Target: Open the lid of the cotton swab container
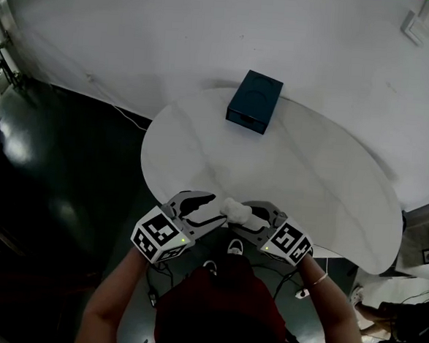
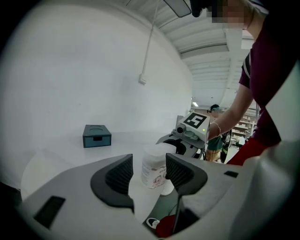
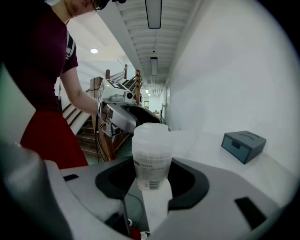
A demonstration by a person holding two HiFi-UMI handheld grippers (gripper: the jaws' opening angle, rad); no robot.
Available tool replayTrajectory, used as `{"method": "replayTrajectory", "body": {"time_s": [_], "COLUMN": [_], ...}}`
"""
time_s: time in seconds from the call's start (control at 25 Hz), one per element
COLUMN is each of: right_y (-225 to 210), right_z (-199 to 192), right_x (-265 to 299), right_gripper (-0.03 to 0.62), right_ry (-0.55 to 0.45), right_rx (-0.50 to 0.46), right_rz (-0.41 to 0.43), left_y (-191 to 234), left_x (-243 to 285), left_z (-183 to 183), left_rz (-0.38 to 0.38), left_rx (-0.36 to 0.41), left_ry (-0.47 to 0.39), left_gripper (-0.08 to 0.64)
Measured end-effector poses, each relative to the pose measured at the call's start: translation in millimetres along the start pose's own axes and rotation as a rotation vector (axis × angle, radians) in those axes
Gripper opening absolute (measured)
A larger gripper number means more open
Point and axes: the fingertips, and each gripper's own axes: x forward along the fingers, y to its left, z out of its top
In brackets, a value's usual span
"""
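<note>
Swab tub clamped on the right, left jaws wide

The right gripper is clamped on the cotton swab container, holding it upright over the near edge of the white table with its lid on. The left gripper sits just beside it, jaws apart around the container but not pressing it. A blue box sits at the far edge.

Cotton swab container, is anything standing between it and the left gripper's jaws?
Nothing visible. The cotton swab container, gripped by the right gripper, sits right in front of the left gripper, whose jaws are open, with a clear gap between.
</note>
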Motion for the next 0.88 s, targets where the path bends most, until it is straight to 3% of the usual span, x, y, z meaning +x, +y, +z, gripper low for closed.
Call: {"method": "replayTrajectory", "body": {"time_s": [0.28, 0.88], "right_y": [7.3, 21.8], "right_z": [8.7, 26.7], "right_x": [1.5, 2.0], "right_gripper": [0.212, 0.212], "right_ry": [0.001, -0.052], "right_rx": [-0.011, -0.034], "right_rz": [0.055, 0.154], "left_y": [-11.3, -28.1], "left_x": [-6.8, -3.9], "left_z": [13.5, 18.9], "left_rz": [-0.130, -0.270], "left_rx": [0.015, 0.123], "left_ry": [-0.009, 0.069], "left_gripper": [0.225, 0.229]}}
